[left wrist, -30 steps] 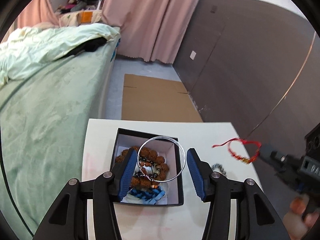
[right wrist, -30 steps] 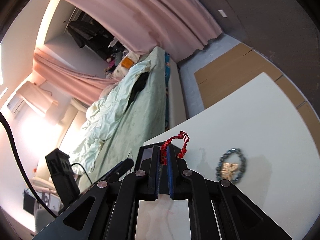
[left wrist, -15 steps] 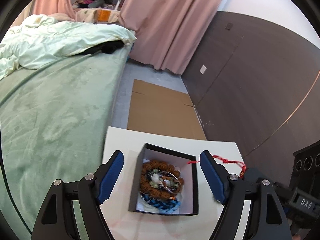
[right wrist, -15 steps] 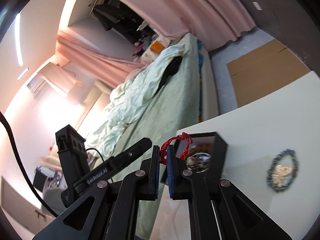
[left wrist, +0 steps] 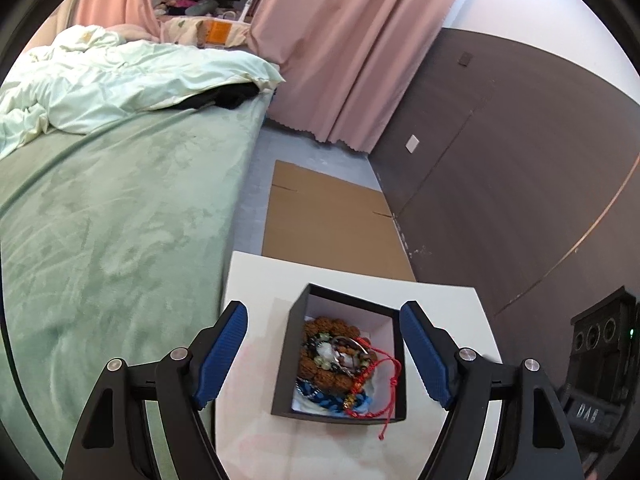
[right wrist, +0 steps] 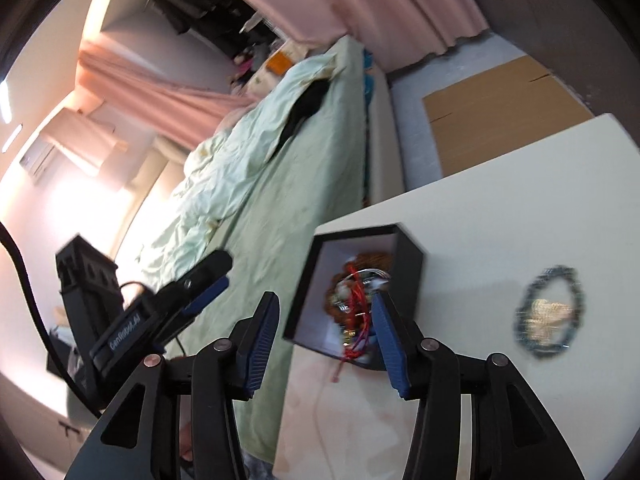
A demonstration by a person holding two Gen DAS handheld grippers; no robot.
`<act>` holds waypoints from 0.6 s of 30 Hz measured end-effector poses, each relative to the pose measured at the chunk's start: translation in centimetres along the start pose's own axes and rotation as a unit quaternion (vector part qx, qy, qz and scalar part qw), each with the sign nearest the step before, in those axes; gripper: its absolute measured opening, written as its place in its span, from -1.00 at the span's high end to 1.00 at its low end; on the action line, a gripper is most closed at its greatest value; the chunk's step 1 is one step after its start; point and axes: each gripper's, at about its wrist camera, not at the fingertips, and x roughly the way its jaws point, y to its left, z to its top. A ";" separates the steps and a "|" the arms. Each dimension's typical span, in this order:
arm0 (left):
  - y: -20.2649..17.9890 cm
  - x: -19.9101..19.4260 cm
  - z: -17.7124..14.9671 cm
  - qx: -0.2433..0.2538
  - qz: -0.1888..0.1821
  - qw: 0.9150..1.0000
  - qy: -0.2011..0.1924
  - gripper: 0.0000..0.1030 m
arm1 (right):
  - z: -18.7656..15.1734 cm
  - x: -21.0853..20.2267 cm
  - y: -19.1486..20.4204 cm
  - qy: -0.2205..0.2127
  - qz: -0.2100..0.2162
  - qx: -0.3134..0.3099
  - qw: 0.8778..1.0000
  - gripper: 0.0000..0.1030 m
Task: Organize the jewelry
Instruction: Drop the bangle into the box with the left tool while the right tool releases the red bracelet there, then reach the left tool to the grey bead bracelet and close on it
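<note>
While the table (left wrist: 352, 280) beside the bed (left wrist: 120, 208) carries the black box (left wrist: 298, 360), the left gripper (left wrist: 323, 356) hangs over it with jaws wide apart, gripping nothing. Jaws of the right gripper (right wrist: 326, 338) are opening, empty, the red cord (right wrist: 356, 304) lying in the box on the beads (left wrist: 320, 332), one end trailing over its rim. A blue bracelet (right wrist: 548, 314) lies apart on the table

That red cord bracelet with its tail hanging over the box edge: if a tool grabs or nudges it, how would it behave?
The red cord bracelet is probably floppy: it drapes in loose loops over the beads, its tail trailing past the black box rim. It looks thin and light, so it should lift easily. It may well snag the tangled bead bracelets beneath and drag them along.
</note>
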 end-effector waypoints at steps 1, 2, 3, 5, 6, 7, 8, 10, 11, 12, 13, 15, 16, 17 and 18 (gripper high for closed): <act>-0.2 0.0 -0.2 0.004 -0.001 1.000 0.001 -0.54 | 0.0 -0.6 -0.4 -0.004 -0.009 0.004 1.000 0.03; -0.7 -0.1 -0.5 0.009 -0.002 1.000 0.003 -0.54 | 0.0 -1.3 -0.9 -0.009 -0.013 0.008 1.000 0.03; -1.1 -0.1 -0.7 0.013 -0.003 1.000 0.004 -0.54 | 0.1 -1.9 -1.2 -0.012 -0.017 0.014 1.000 0.03; -2.0 -0.1 -1.2 0.021 -0.007 1.000 0.006 -0.54 | 0.2 -2.9 -1.9 -0.018 -0.024 0.024 0.999 0.03; -2.7 -0.1 -1.6 0.030 -0.009 0.999 0.009 -0.54 | 0.3 -3.4 -2.1 -0.021 -0.028 0.026 0.999 0.03; -3.3 -0.1 -2.0 0.037 -0.010 0.999 0.011 -0.54 | 0.2 -4.1 -2.5 -0.025 -0.035 0.030 0.999 0.03; -3.8 -0.1 -2.3 0.044 -0.012 0.999 0.013 -0.54 | 0.4 -4.4 -2.7 -0.028 -0.040 0.031 0.998 0.03; -4.9 0.0 -2.9 0.058 -0.016 0.998 0.017 -0.54 | 0.2 -5.1 -3.1 -0.032 -0.051 0.036 0.998 0.03; -5.4 0.0 -3.2 0.063 -0.017 0.998 0.018 -0.54 | 0.1 -5.6 -3.5 -0.033 -0.053 0.042 0.997 0.03; -6.0 0.1 -3.6 0.072 -0.019 0.997 0.021 -0.54 | 0.0 -5.9 -3.9 -0.033 -0.055 0.046 0.997 0.03; -6.5 0.1 -3.9 0.078 -0.020 0.996 0.023 -0.54 | -0.1 -6.4 -4.2 -0.035 -0.059 0.051 0.996 0.03; -7.5 0.4 -4.5 0.090 -0.024 0.995 0.028 -0.54 | -0.3 -7.1 -4.9 -0.037 -0.065 0.057 0.996 0.03; -7.9 0.5 -4.7 0.094 -0.025 0.995 0.030 -0.54 | -0.4 -7.5 -5.2 -0.040 -0.067 0.062 0.995 0.03; -8.3 0.6 -5.0 0.098 -0.028 0.994 0.032 -0.54 | -0.6 -8.0 -5.5 -0.042 -0.070 0.066 0.995 0.03; -8.7 0.8 -5.3 0.103 -0.032 0.994 0.035 -0.54 | -0.6 -8.3 -5.7 -0.044 -0.072 0.069 0.994 0.03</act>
